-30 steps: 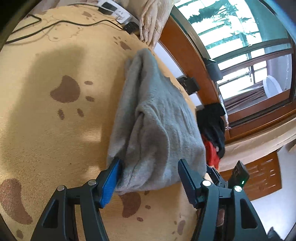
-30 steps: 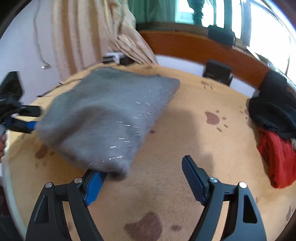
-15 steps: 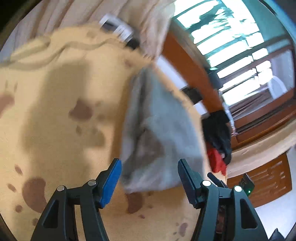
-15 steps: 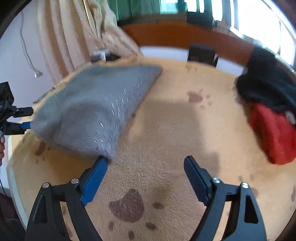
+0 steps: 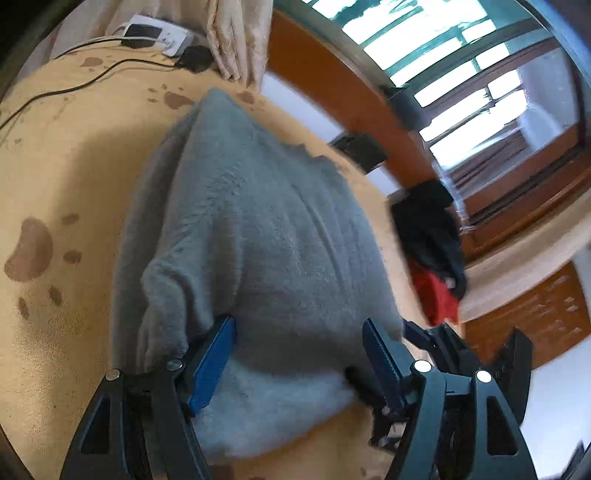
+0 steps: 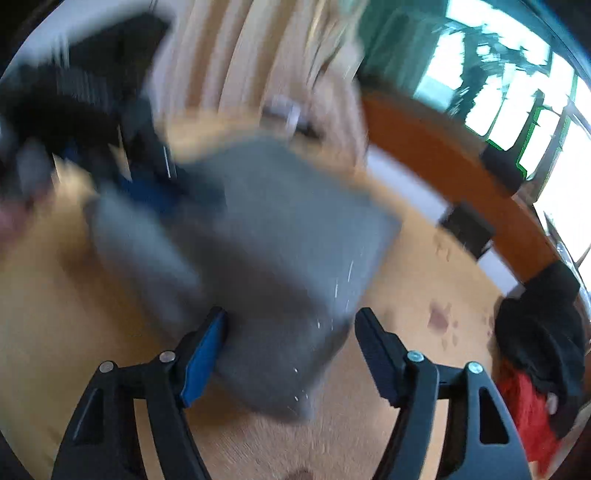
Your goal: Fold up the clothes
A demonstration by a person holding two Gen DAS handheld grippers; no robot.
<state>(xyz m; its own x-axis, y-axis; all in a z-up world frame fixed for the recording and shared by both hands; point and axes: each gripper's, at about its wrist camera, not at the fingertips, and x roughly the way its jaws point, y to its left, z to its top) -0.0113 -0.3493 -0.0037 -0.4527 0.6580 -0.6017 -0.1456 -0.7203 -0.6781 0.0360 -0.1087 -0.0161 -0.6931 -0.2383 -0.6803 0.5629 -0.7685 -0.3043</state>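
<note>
While both claws straddle the grey garment [image 5: 258, 236], left claw [image 5: 295, 354] just widened, right claw [image 6: 288, 354] just narrowed; neither pinches yet, set to grab near edge for folding.

bed [image 5: 74, 177]: tan fuzzy cover, brown paw prints all over
middle: folded grey fleece [image 5: 258, 236]
far edge: black garment [image 5: 428, 229] piled with red one [image 5: 436, 299]
corner: power strip [image 5: 155, 33], black cable [image 5: 74, 86]

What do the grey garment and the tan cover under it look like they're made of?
Grey garment: seems a soft fleece or plush knit, matte, with a fuzzy raised nap and thick rounded folds. Tan cover: likely short-pile plush fabric, matte, with brown paw marks; the exact fibre can't be told.
</note>
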